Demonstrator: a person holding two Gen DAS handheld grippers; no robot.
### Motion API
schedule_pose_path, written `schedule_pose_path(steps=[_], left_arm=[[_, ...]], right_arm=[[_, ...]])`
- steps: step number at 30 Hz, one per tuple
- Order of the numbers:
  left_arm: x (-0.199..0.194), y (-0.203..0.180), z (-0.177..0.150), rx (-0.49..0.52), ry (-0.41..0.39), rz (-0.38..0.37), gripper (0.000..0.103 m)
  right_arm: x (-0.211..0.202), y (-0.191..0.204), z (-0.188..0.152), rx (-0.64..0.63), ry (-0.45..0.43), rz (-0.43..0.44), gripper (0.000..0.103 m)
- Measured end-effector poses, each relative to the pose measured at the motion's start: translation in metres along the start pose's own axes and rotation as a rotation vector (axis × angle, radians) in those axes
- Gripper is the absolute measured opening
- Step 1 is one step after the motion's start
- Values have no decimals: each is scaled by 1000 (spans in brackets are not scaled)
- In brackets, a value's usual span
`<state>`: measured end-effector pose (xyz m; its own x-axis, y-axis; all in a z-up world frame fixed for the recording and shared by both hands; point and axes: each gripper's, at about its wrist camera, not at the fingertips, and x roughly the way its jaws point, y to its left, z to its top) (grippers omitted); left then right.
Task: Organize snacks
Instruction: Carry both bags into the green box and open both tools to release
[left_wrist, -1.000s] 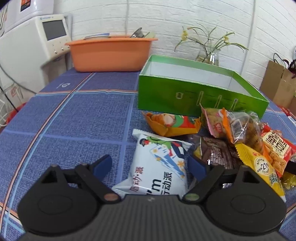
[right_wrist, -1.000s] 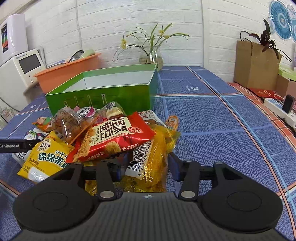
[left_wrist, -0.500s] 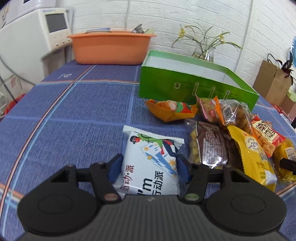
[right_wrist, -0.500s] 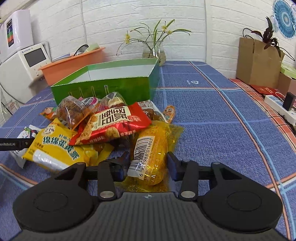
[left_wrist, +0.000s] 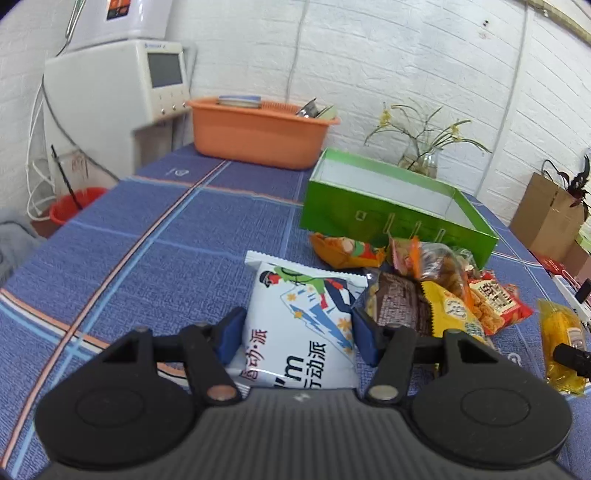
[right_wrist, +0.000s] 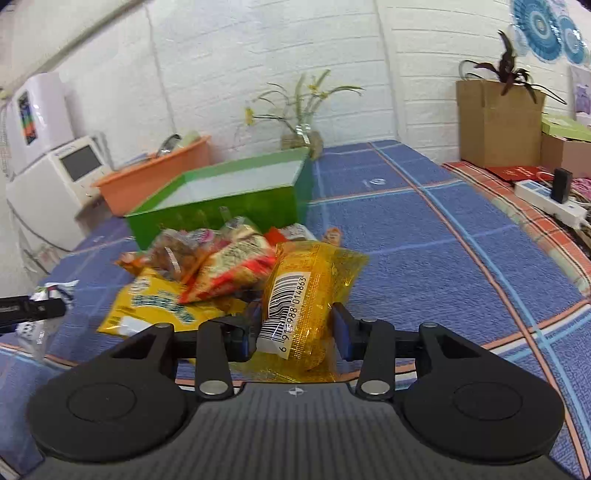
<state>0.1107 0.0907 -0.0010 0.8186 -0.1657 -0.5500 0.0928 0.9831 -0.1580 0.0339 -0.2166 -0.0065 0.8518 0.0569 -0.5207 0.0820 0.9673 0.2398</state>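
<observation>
My left gripper (left_wrist: 298, 332) is shut on a white snack packet (left_wrist: 303, 295) with a cartoon print, and holds it just above the blue tablecloth. The jaws of my right gripper (right_wrist: 295, 326) are closing, and their pads press on a yellow barcoded snack packet (right_wrist: 306, 280) between them, lifted a little off the cloth. Beyond both lies a pile of snack packets (left_wrist: 436, 295), in the right wrist view a heap of snack packets (right_wrist: 207, 266). Behind it stands an open green box (left_wrist: 388, 218), the same green box (right_wrist: 221, 214) showing a bare white inside.
An orange basin (left_wrist: 258, 136) with dishes and a glass vase of flowers (left_wrist: 421, 162) stand at the wall. A white appliance (left_wrist: 118, 81) is far left, with a red bucket (left_wrist: 74, 203) below it. A brown paper bag (right_wrist: 495, 122) and a power strip (right_wrist: 550, 203) lie right.
Both grippers' jaws have narrowed onto their packets, the left on the white one, the right on the yellow one. Both packets have come up off the cloth and away from the pile.
</observation>
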Motion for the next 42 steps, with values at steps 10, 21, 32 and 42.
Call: schedule_pose_path(steps=[10,21,32,42], left_arm=[[6,-32,28,81,-64,-30,60],[13,-73,118,186,-193,30,60],[35,-91,147,218,-231,2,60],[105,-48,149,128,-196,18,60]], right_arm=[[-2,20,25,-65,-70,126,71],[13,37,125,-157,-202,291,70],[27,22,153,-94,-304,219,70],[113,26,149,-145,-203,88,70]])
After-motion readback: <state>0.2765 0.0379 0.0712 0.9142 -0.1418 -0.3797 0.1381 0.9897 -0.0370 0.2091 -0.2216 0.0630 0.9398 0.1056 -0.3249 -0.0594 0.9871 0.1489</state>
